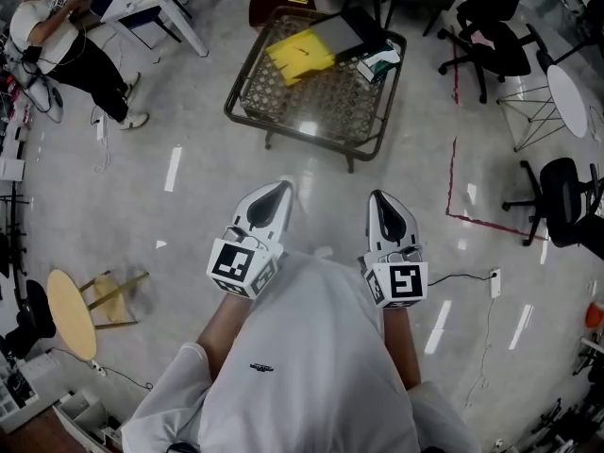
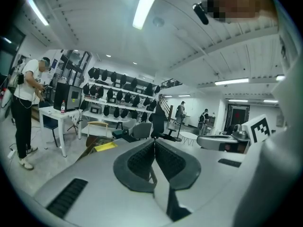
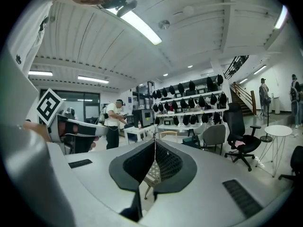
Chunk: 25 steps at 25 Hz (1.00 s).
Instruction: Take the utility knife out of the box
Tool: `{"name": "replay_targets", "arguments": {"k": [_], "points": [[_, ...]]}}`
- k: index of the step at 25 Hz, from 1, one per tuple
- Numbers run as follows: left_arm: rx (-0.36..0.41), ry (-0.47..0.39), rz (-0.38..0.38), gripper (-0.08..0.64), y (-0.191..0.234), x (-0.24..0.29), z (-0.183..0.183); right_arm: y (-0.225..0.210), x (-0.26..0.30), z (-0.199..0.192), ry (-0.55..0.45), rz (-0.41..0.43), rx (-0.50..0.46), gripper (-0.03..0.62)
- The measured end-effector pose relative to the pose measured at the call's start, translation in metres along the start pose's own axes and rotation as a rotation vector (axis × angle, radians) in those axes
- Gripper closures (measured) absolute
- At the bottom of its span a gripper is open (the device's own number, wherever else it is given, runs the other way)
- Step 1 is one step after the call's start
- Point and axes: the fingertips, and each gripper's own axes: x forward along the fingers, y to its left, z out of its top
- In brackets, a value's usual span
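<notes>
A low wire-mesh table (image 1: 247,125) stands a few steps ahead in the head view. On it lie a yellow flat item (image 1: 300,53), a black flat item (image 1: 349,28) and a small green and white box (image 1: 379,62). No utility knife can be made out. My left gripper (image 1: 281,187) and right gripper (image 1: 379,197) are held side by side in front of my body, pointing towards the table and well short of it. Both are shut and hold nothing. In the left gripper view the pads of the left gripper (image 2: 155,141) meet, with the yellow item (image 2: 105,146) beyond. The right gripper (image 3: 155,142) looks the same.
A person (image 1: 57,41) stands at a white desk (image 1: 156,3) at the far left. Office chairs (image 1: 491,36) and a round white side table (image 1: 566,97) are at the right. A wooden stool (image 1: 80,310) is at the near left. Red tape (image 1: 453,187) and a power strip (image 1: 494,281) lie on the floor.
</notes>
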Motion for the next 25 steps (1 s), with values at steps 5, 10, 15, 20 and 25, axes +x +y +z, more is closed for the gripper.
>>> {"name": "replay_targets", "arguments": {"k": [5,10,15,20,25], "points": [[-0.009,0.008,-0.014,0.555,0.028,0.027,0.008,-0.005,0.038,0.004,0.017,-0.006,0.004,0.592],[-0.015,0.013,-0.029,0.555,0.057,0.059,0.021,-0.008,0.077,0.015,0.013,0.006,0.018,0.591],[-0.033,0.014,-0.039,0.555,0.091,0.082,0.036,-0.005,0.121,0.026,0.033,0.01,0.0,0.591],[-0.049,0.022,-0.056,0.555,0.135,0.111,0.052,-0.006,0.176,0.038,0.046,-0.006,-0.005,0.591],[-0.055,0.017,-0.076,0.555,0.182,0.14,0.07,-0.001,0.233,0.049,0.045,-0.012,-0.005,0.592]]}}
